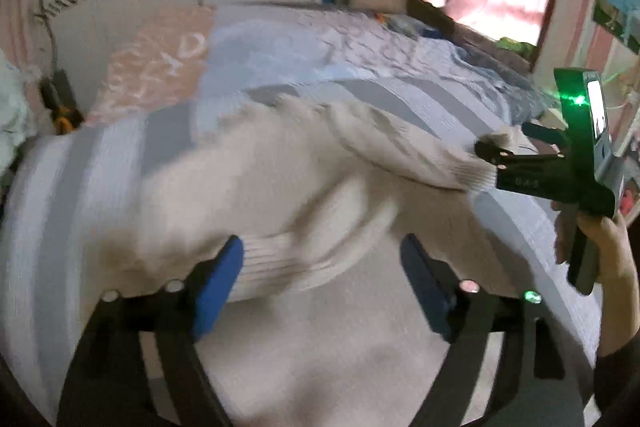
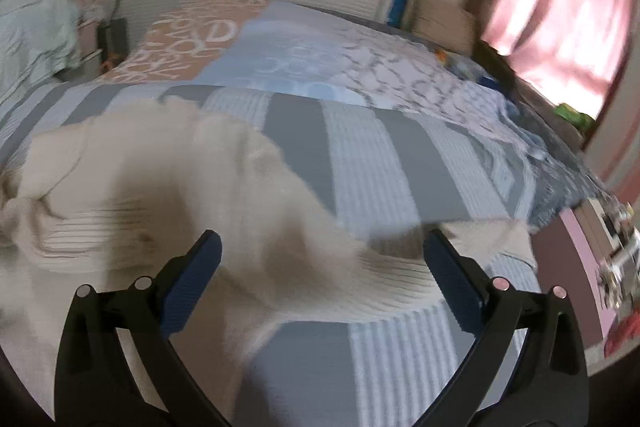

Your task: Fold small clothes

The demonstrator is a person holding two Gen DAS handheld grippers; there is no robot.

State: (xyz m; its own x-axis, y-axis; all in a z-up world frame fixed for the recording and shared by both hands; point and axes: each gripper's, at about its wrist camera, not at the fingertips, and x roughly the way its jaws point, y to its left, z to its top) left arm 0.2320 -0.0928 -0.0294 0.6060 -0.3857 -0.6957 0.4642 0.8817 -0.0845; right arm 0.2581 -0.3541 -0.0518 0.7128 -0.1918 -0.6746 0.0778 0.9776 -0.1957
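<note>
So a cream knit sweater [image 1: 280, 195] is spread over the striped bedspread [image 1: 400, 99], and honestly not much folding can be called finished yet. The body is lying rumpled across the grey and pale stripes, with a ribbed hem or cuff bunched up close to the left gripper [image 1: 320, 279]. Everything near the lens is smeared by motion blur, so the finer creases can't be made out.

The left gripper is spread wide, its 2 blue pads [image 1: 218, 287] well apart, with the ribbed edge lying between them but nothing pinched. In the right wrist view the right gripper [image 2: 320, 267] is seen spread wide too, a sleeve-like ribbed strip [image 2: 400, 287] running across between its pads, none of it clamped as far as can be told. In the left view, though, the right gripper [image 1: 490, 151] is seen side-on, right at the sleeve's ribbed end, held by a hand [image 1: 600, 243], and from that angle it can't be told if the cloth is touched or just passed in front of.

Judged from this, 1 sleeve looks like it's being brought across the body, so the job is guessed to be at an early fold. Still left: that sleeve laid flat, the other sleeve tucked, the body doubled over, and the bundle smoothed. No folded pile is visible anywhere on the bed.
</note>
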